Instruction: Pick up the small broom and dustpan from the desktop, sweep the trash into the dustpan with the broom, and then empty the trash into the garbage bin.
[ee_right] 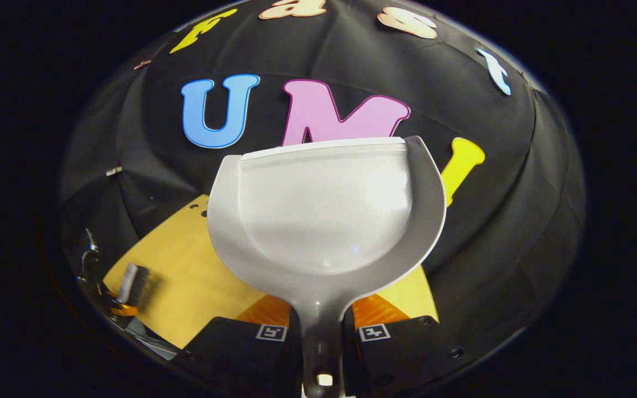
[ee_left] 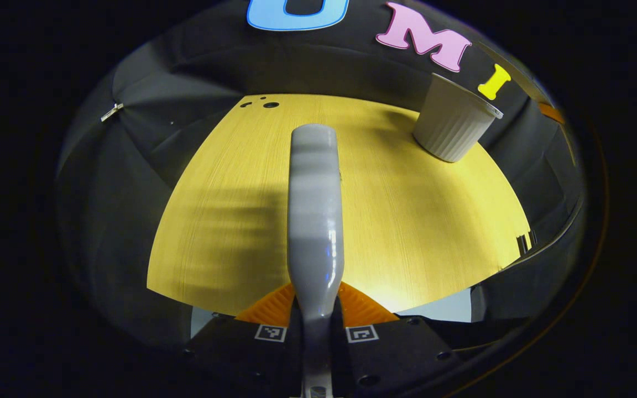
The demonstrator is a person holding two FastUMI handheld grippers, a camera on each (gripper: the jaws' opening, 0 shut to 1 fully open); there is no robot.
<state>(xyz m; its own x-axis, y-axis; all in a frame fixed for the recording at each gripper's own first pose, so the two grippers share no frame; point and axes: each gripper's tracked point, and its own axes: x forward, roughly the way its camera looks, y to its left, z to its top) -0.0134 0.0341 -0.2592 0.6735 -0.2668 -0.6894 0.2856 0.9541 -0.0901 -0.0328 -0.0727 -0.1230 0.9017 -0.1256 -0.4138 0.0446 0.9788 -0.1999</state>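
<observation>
Left gripper view: I saw my left gripper [ee_left: 316,309] clamped on the grey plastic broom handle [ee_left: 315,221], up over the yellow wooden desktop [ee_left: 418,221]. The ribbed white garbage bin [ee_left: 454,121] stood far right.
Right gripper view: I had my right gripper [ee_right: 320,320] squeezing the grey plastic dustpan [ee_right: 324,215] by its handle, above the desktop [ee_right: 186,287].

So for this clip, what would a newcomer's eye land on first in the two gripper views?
In the right gripper view, the pale grey plastic dustpan dominates, held up by its handle in the right gripper, its scoop looking empty. In the left gripper view, the glossy grey broom handle juts forward from the left gripper over the yellow wood-grain desktop. A ribbed off-white garbage bin stands at the desktop's far right.
</observation>
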